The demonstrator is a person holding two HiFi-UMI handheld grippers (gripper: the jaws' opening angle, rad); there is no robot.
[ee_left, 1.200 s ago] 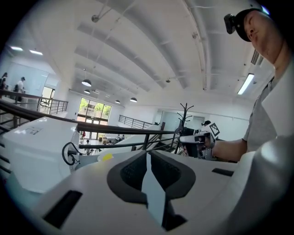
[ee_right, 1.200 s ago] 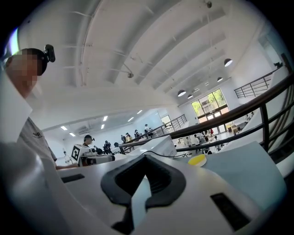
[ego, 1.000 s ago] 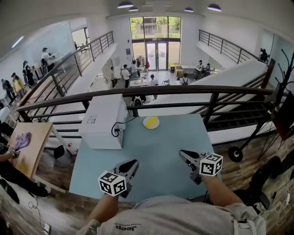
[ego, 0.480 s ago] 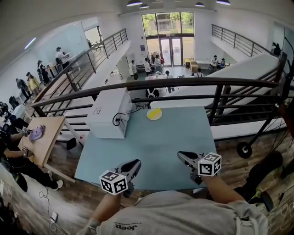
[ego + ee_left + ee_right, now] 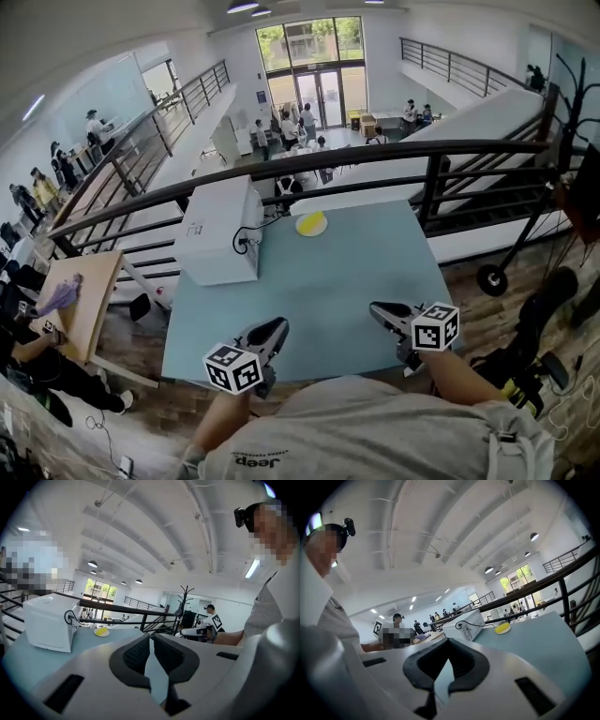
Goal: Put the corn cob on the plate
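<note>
Our head has tipped, so the corn cob [image 5: 311, 222] sits higher in view; it seems to lie already on the plate [image 5: 97, 633] at the table's [image 5: 356, 272] far edge, which may be why left gripper [image 5: 274, 327] and right gripper [image 5: 378, 309] hang near us, jaws closed on nothing

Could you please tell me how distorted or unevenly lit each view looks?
Head view: strong fisheye bows the railing, and the far windows glare bright. Left gripper view: dark rounded corners, mosaic patches. Right gripper view: same dark corners, plate small yet clear.
</note>
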